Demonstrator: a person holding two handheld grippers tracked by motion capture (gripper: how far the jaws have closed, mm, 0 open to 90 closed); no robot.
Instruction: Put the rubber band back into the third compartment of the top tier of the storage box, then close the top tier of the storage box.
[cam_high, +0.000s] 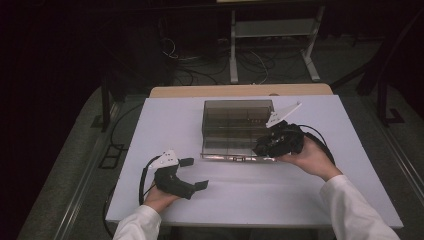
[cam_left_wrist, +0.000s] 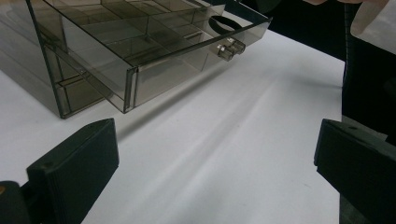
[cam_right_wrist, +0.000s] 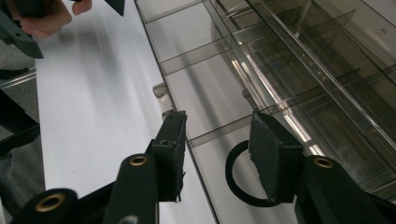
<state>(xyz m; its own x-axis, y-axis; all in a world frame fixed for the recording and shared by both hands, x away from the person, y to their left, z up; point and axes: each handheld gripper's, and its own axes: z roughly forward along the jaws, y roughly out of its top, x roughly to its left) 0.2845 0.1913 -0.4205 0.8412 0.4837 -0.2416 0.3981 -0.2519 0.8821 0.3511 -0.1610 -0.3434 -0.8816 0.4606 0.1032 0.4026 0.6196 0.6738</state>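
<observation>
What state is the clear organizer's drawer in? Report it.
Open: the drawer is pulled out from the organizer, its compartments exposed, a black ring inside.

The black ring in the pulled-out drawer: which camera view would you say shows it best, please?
The right gripper view: the black ring lies close below the open right gripper, in the drawer. The left gripper view catches part of it through the drawer front; in the high view I cannot make it out.
</observation>
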